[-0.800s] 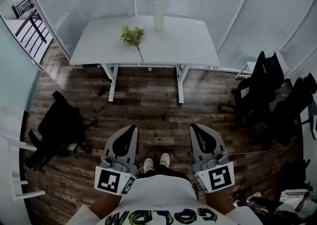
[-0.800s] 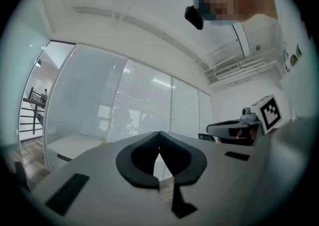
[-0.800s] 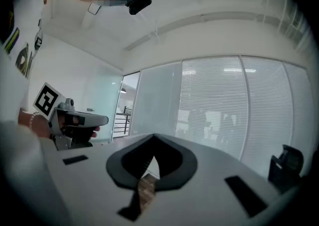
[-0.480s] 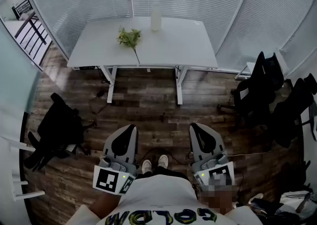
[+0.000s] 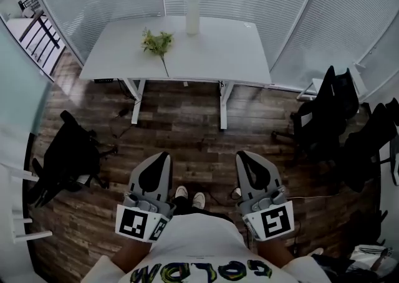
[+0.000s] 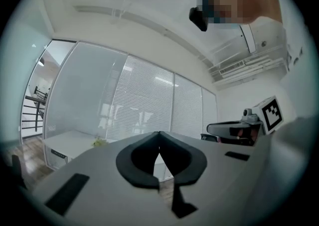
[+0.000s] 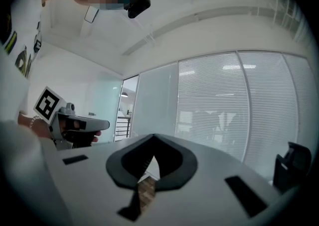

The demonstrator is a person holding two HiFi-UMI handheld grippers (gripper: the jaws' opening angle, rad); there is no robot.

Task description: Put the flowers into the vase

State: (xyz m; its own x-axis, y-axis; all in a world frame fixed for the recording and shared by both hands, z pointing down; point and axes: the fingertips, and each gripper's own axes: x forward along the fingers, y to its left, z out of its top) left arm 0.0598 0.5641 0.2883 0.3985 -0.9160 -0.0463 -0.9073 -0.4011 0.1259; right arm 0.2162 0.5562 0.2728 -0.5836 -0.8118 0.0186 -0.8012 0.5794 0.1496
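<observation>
**Stock at the outset: both tools shut and empty, flowers lying on the desk**

1. Left gripper (image 5: 161,158). We hold it low before our body, pointing level toward the desk (image 5: 224,51). Its own view shows the two jaws met at the tips with nothing between them.
2. Right gripper (image 5: 245,157). It is held beside the first in the same pose, jaws together and bare. We judge both are carried shut because nothing lies within reach, the desk being well apart across the wooden floor (image 5: 187,126).
3. Flowers (image 5: 157,43). One small bunch with yellow-green heads lies flat on the desk's left half. The heads lie toward the rear edge and the stem runs to the front edge. Lying this way, the thin stem faces us, and we judge it the likely place to pinch.
4. Vase (image 5: 192,15). It is pale and tall, standing upright at the rear edge about midway along, near the flowers but apart from them. It is upright with its mouth up, so a stem could drop in from above.
5. Office chairs. One dark chair stands to our left (image 5: 72,160) and more stand at the right (image 5: 324,113), all off the straight line to the desk.

Status, as we judge it: the task has not begun, and the next move calls for walking up to the desk's front edge.
</observation>
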